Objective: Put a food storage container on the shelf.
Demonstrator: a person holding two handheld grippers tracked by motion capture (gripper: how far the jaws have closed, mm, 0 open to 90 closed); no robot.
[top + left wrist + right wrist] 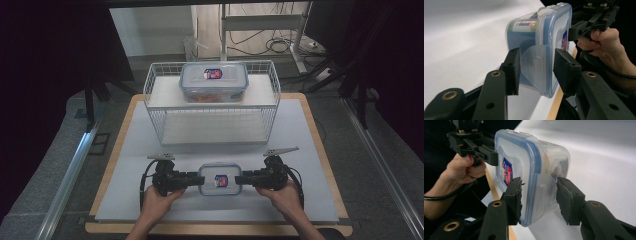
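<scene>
Container clamped at both ends.
Left gripper (pixel 196 179) and right gripper (pixel 242 179) each grip an end latch of the lidded container (pixel 220 179) on the counter (pixel 300 150).

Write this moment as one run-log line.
left gripper: jaws around container's left end | right gripper: jaws around right end | container on table

A high camera looks forward-down over the table (pixel 310 165); both claw cameras closely face the shared container (pixel 220 180).
</scene>
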